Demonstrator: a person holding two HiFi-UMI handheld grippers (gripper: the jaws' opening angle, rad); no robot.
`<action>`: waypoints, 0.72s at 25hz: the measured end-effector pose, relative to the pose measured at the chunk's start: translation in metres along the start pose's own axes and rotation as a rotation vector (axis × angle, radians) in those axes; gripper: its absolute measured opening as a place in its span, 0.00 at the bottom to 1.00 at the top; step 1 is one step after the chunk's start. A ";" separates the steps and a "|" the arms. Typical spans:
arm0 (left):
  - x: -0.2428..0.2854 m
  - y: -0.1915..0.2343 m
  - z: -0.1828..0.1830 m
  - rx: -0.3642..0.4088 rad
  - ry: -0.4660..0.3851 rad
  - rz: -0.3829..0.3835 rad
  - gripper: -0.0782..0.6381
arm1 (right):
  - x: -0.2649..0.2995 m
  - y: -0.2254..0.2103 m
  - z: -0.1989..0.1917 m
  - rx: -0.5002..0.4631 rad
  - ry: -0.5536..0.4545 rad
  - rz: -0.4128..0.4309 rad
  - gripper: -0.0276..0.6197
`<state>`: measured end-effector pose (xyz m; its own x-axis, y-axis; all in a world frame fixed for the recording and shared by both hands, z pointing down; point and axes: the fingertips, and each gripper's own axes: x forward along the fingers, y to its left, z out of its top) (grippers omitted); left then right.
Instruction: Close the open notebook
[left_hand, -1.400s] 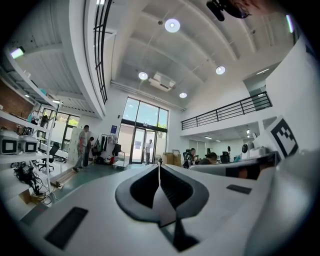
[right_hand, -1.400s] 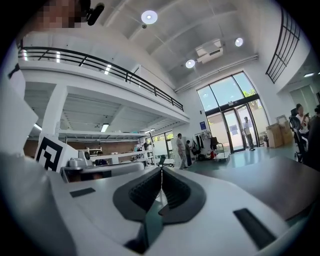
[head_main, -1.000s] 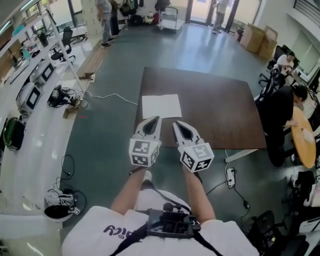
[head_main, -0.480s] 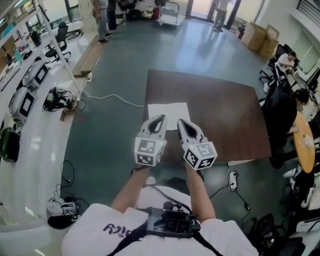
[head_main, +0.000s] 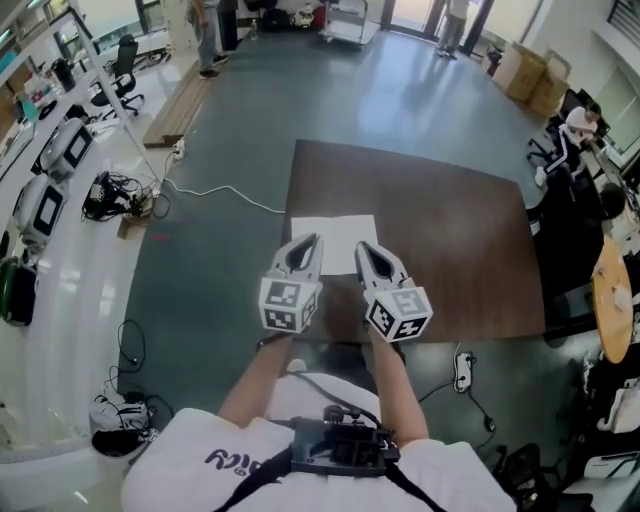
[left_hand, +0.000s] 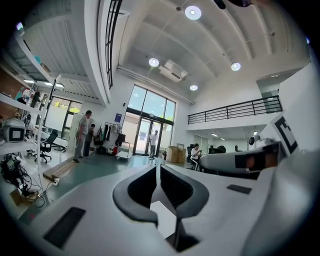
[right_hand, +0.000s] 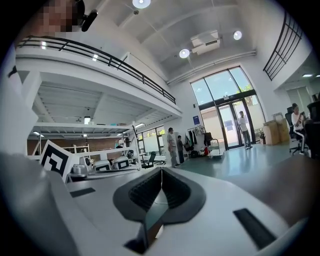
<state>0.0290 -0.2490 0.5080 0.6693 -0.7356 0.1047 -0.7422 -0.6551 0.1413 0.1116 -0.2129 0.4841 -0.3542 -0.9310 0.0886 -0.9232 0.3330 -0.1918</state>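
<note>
The open notebook (head_main: 334, 240) lies as a white sheet near the left front part of the dark brown table (head_main: 440, 240). My left gripper (head_main: 315, 239) and right gripper (head_main: 359, 245) are held side by side above the table's near edge, tips just short of the notebook's front edge. Both are shut with nothing between the jaws. In the left gripper view a white patch of the notebook (left_hand: 164, 223) shows below the shut left gripper (left_hand: 158, 175). The right gripper (right_hand: 161, 176) points level across the room.
A white cable (head_main: 215, 192) runs over the green floor left of the table. Desks with monitors (head_main: 45, 170) line the far left. People sit at a round table (head_main: 612, 290) on the right. Cardboard boxes (head_main: 530, 75) stand at the back right.
Both grippers have moved forward toward the table together. They were short of its near edge before; now their tips reach over it by the notebook's front edge. Both stayed shut.
</note>
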 end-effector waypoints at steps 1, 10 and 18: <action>0.007 0.004 -0.002 0.000 0.007 0.005 0.12 | 0.006 -0.006 0.001 0.001 0.000 0.004 0.05; 0.054 0.003 0.020 0.041 -0.005 0.024 0.12 | 0.036 -0.047 0.018 0.005 -0.006 0.023 0.05; 0.070 0.014 0.016 0.033 -0.008 0.027 0.12 | 0.054 -0.066 0.005 0.020 0.022 0.024 0.05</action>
<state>0.0650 -0.3124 0.5019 0.6490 -0.7542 0.1001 -0.7607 -0.6405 0.1057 0.1537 -0.2859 0.4964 -0.3792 -0.9193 0.1054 -0.9115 0.3515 -0.2135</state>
